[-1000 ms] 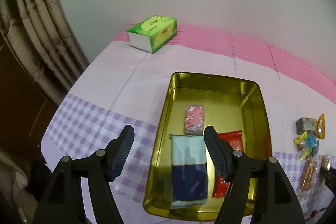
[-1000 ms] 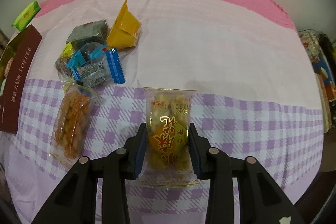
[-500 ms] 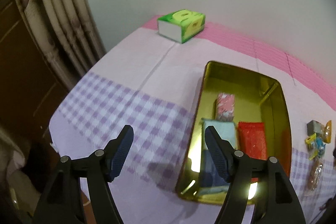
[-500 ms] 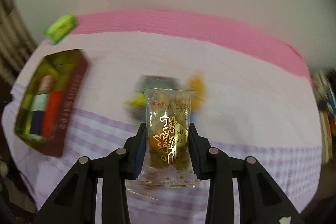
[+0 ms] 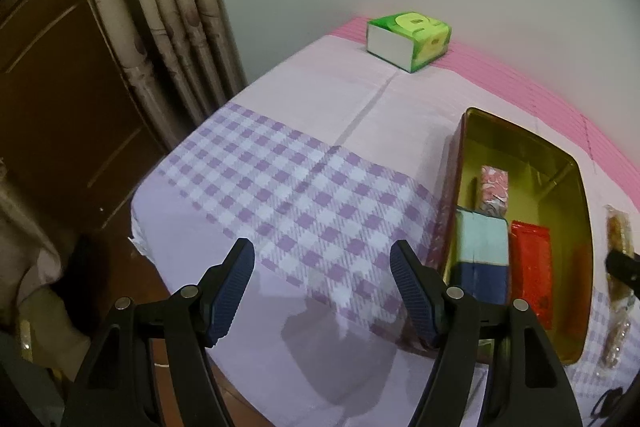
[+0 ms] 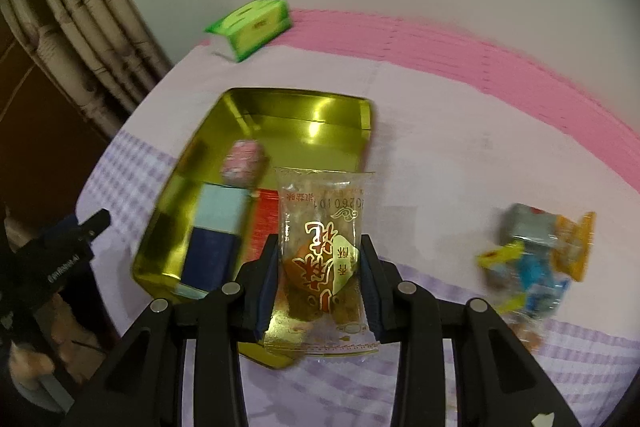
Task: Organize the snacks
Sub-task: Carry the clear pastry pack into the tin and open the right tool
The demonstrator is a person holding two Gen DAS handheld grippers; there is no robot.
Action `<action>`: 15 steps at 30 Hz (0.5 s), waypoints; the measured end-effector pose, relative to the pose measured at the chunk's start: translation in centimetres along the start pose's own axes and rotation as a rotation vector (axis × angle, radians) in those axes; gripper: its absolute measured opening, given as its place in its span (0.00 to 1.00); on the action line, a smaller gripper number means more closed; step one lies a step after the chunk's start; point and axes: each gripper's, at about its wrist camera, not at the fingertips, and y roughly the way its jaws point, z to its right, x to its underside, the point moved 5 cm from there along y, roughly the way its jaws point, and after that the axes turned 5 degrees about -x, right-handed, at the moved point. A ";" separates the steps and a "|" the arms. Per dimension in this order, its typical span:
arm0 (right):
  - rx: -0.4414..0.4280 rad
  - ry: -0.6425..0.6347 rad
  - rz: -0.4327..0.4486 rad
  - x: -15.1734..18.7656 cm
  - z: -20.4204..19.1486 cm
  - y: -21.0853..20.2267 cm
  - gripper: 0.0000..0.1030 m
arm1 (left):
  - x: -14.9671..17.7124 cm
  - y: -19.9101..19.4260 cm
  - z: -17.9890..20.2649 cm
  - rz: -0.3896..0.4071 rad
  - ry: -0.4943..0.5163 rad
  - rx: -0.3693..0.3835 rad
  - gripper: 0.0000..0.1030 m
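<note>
Ahead of the left tongs (image 5: 322,291) the checked table (image 5: 304,195) lies bare. The gold tin (image 5: 582,267) rises to their right, its far half free. Beyond, a green tissue box (image 5: 410,39) sits; curtains (image 5: 160,7) close the left.

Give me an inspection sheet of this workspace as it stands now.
Surface: tablecloth, purple check at the front, pink band by the wall.
Job's things: gold tin holding a pink patterned pack, a light and dark blue pack and a red pack; loose snack pile apart from the tin.
Clutter: green tissue box near the wall.
Grippers: right hand-held gripper shut on a clear snack packet, above the tin's near end; left hand-held gripper open, nothing between the jaws, over the cloth beside the tin.
Cables: nothing seen for certain.
Surroundings: curtain, grey wall.
</note>
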 end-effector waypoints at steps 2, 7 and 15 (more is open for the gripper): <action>-0.008 -0.005 -0.016 -0.1 -0.8 1.1 0.33 | 0.0 0.2 -0.1 -0.010 0.000 0.002 0.69; -0.027 -0.012 -0.069 0.4 -2.2 3.5 0.33 | 0.1 0.5 -0.3 -0.030 -0.022 0.017 0.69; -0.020 -0.036 -0.097 0.7 -3.3 5.2 0.33 | 0.2 0.5 0.2 -0.030 -0.012 0.038 0.69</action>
